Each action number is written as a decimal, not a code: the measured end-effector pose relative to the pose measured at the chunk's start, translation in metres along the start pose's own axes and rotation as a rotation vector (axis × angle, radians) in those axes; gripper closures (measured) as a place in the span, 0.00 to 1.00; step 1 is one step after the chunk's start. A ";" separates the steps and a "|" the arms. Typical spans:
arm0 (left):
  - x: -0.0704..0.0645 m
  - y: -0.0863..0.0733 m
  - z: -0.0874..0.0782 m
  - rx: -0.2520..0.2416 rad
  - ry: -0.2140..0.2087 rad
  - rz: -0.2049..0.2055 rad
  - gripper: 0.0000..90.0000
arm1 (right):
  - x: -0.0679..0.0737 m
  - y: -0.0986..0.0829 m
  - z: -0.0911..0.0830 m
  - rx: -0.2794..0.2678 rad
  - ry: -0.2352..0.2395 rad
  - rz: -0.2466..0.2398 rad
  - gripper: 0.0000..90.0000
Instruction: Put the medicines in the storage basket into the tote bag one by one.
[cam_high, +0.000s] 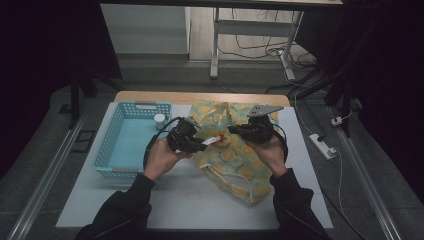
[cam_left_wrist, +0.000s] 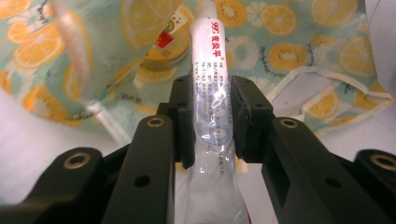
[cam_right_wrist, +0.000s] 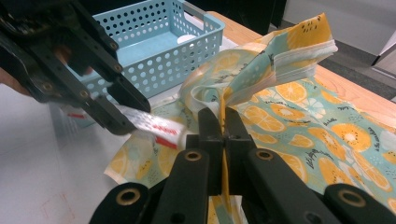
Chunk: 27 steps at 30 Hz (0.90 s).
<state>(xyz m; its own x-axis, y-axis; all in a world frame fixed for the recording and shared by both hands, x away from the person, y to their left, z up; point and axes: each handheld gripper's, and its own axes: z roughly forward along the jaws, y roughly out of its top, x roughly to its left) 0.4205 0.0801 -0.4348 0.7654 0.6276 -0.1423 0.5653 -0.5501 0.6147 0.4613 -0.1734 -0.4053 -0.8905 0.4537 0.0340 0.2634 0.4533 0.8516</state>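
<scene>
A white tube with red print (cam_left_wrist: 208, 70) is clamped between the jaws of my left gripper (cam_left_wrist: 208, 116), its nose pointing at a cloth bag printed with orange slices (cam_left_wrist: 289, 51). From above, the tube (cam_high: 212, 140) hangs over the bag (cam_high: 235, 160) near its raised edge, held by the left gripper (cam_high: 202, 144). My right gripper (cam_right_wrist: 224, 126) is shut on the bag's rim (cam_right_wrist: 299, 93) and holds it lifted off the table. In the right gripper view the tube (cam_right_wrist: 154, 123) sits just left of that lifted rim. The right gripper (cam_high: 232, 130) faces the left one.
A light blue perforated basket (cam_high: 125, 145) stands at the left of the white mat (cam_high: 200, 200), with a small white round item (cam_high: 159, 120) in its far corner. A power strip (cam_high: 322, 145) lies on the floor to the right of the table.
</scene>
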 end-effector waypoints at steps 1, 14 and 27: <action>0.000 0.001 0.003 0.000 -0.003 0.000 0.79 | 0.000 0.000 0.000 0.000 0.001 0.000 1.00; 0.004 0.014 0.031 -0.012 -0.008 -0.014 0.80 | 0.001 0.000 0.001 0.000 0.000 -0.003 1.00; 0.006 0.032 0.057 -0.042 0.010 -0.002 0.79 | 0.003 0.001 0.003 0.003 0.001 -0.010 1.00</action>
<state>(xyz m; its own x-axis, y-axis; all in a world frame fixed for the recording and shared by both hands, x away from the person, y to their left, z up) 0.4606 0.0342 -0.4603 0.7613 0.6340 -0.1359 0.5529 -0.5254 0.6467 0.4600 -0.1698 -0.4059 -0.8932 0.4489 0.0262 0.2560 0.4599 0.8503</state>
